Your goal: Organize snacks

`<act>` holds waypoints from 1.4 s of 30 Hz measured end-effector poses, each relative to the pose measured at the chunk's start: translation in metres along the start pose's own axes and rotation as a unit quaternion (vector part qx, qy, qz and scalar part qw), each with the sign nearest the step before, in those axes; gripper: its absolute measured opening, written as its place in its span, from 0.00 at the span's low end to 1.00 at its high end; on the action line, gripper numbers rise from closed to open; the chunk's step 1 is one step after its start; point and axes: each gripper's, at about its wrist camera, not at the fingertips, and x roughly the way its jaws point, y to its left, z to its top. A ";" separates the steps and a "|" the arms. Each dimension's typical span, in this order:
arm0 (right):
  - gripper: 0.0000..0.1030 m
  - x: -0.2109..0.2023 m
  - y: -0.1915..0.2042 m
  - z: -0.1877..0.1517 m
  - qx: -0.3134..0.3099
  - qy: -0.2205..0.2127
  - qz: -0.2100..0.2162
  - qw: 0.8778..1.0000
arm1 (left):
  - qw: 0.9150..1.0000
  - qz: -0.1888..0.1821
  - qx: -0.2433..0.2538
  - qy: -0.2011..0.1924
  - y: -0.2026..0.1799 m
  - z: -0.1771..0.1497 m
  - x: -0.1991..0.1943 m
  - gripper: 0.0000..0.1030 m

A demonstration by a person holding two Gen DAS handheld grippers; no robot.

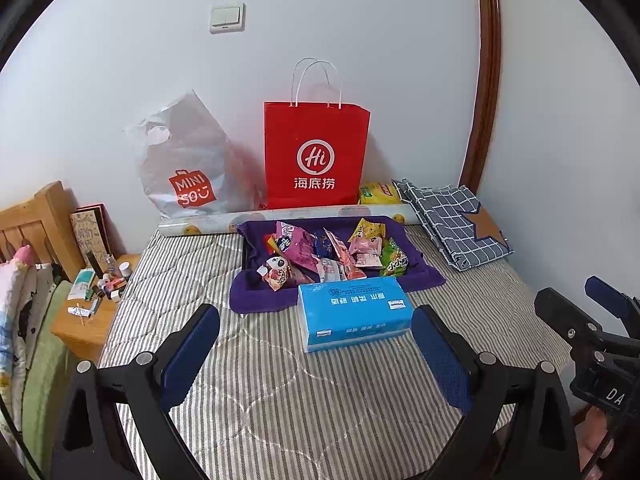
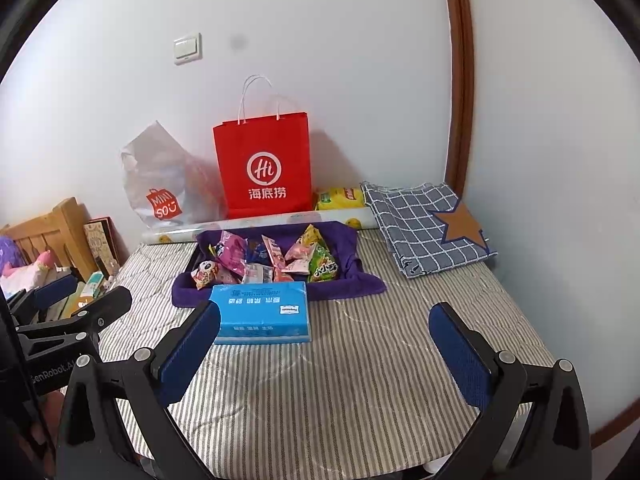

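Both fisheye views look forward and slightly down from the near edge of a grey-striped quilted mattress (image 1: 320, 392) toward the far white wall. The left wrist view faces a blue rectangular tissue pack (image 1: 354, 312) nearly head-on; the right wrist view stands further right, so that pack (image 2: 260, 312) falls left of centre. Both share the purple cloth-lined tray of snack packets (image 1: 320, 256) and the red paper carrier bag (image 2: 264, 168).
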 end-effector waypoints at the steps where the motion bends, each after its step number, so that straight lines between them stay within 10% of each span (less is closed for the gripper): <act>1: 1.00 0.000 0.000 0.000 0.001 0.000 0.000 1.000 | 1.000 0.000 0.000 0.000 0.000 0.000 0.000 0.94; 42: 1.00 -0.006 0.006 0.003 -0.008 -0.011 0.003 1.000 | 1.000 0.004 -0.004 -0.003 0.006 0.003 -0.003 0.94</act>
